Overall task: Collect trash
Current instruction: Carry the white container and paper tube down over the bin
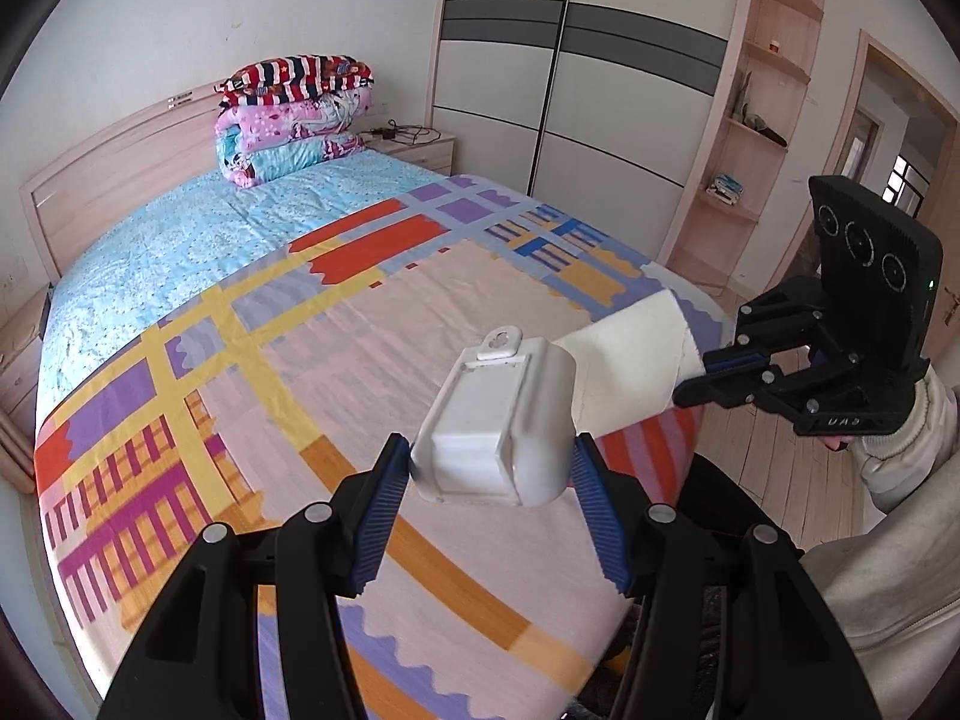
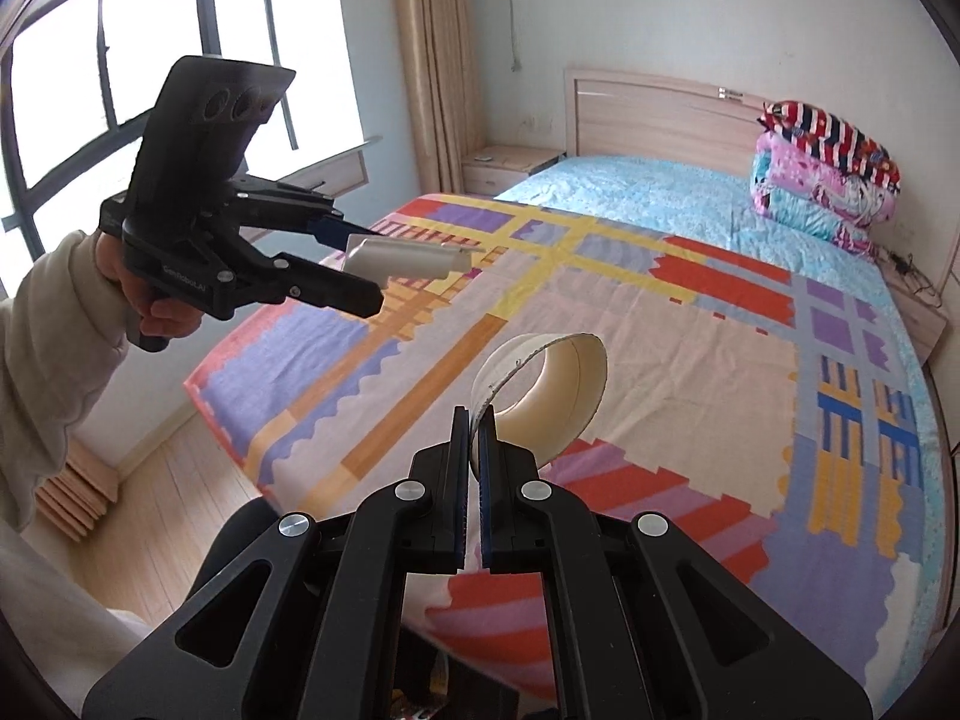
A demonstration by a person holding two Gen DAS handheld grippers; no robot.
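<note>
While left tongs (image 1: 489, 474) pinch a white plastic case (image 1: 495, 426), right tongs (image 2: 474, 444) pinch a paper cup (image 2: 552, 390).

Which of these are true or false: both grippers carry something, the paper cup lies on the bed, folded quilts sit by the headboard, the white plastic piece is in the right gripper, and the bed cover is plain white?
1. Both grippers carry something. True.
2. The paper cup lies on the bed. False: the right gripper pinches its rim and holds it above the bed.
3. Folded quilts sit by the headboard. True.
4. The white plastic piece is in the right gripper. False: the left gripper holds it.
5. The bed cover is plain white. False: it is a many-coloured patchwork cover.
</note>
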